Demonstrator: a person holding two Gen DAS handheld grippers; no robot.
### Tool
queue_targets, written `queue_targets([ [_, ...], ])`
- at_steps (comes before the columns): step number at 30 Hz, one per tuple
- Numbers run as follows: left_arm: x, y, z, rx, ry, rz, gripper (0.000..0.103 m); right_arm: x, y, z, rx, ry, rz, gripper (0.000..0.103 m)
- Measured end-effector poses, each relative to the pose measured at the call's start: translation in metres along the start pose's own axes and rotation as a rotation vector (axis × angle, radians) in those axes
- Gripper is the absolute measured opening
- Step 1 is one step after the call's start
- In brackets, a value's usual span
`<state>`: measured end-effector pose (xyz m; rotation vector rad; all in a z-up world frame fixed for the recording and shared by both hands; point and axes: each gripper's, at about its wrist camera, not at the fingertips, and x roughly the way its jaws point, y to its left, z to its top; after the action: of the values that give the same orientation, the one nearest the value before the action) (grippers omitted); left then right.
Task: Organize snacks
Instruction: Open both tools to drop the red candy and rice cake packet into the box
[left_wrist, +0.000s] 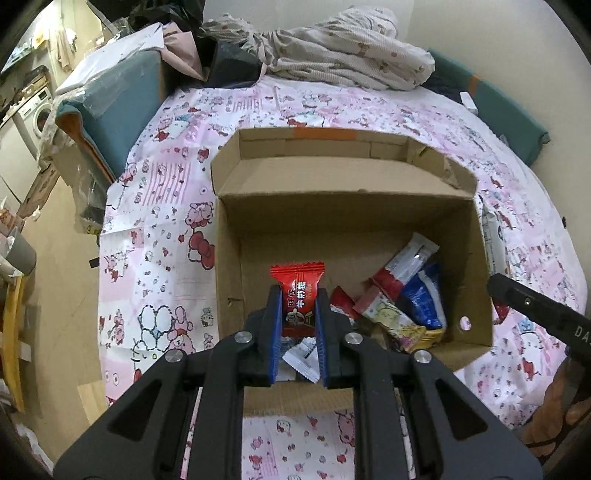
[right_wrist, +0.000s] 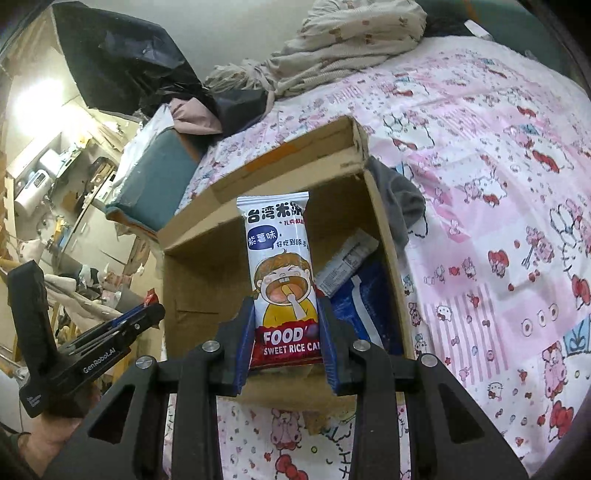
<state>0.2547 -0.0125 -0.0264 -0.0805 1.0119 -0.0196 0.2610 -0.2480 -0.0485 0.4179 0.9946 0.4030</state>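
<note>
Candy in a red wrapper (left_wrist: 297, 295) sits pinched between the blue pads of the left tool (left_wrist: 297, 317), its crimped top poking up past the fingertips. Just beyond and below that tool lies the open cardboard box (left_wrist: 229, 258) on the bed's pink cartoon sheet (left_wrist: 155, 236) — several snack packets (left_wrist: 410, 295) are heaped in the box corner to the tool's right. The right tool (right_wrist: 284, 325) is clamped on a white rice cake packet (right_wrist: 282, 273), held upright above the same box, with the left tool off to its left — apart from it.
</note>
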Motion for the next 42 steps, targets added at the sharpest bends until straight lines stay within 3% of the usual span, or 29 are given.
queue_targets([
  [9, 0.031, 0.007, -0.011, -0.015, 0.006, -0.001, 0.013, 0.031, -0.014, -0.014, -0.010, 0.062, -0.094, 0.034],
  [32, 0.038, 0.009, -0.015, -0.022, 0.037, -0.027, 0.015, 0.051, -0.014, -0.019, 0.003, 0.138, -0.066, 0.039],
  [34, 0.038, 0.008, -0.016, -0.018, 0.053, -0.025, 0.027, 0.051, -0.015, -0.018, 0.029, 0.144, -0.038, 0.064],
  [35, 0.037, 0.007, -0.016, -0.019, 0.051, -0.004, 0.044, 0.050, -0.015, -0.018, 0.037, 0.135, -0.033, 0.080],
  [36, 0.034, 0.006, -0.016, -0.021, 0.037, 0.010, 0.064, 0.046, -0.014, -0.017, 0.036, 0.109, -0.033, 0.084],
  [38, 0.027, 0.006, -0.016, -0.028, -0.008, 0.028, 0.083, 0.042, -0.012, -0.015, 0.024, 0.092, -0.028, 0.086],
  [42, 0.020, 0.005, -0.015, -0.024, -0.035, 0.016, 0.086, 0.037, -0.013, -0.013, 0.039, 0.075, -0.017, 0.091],
])
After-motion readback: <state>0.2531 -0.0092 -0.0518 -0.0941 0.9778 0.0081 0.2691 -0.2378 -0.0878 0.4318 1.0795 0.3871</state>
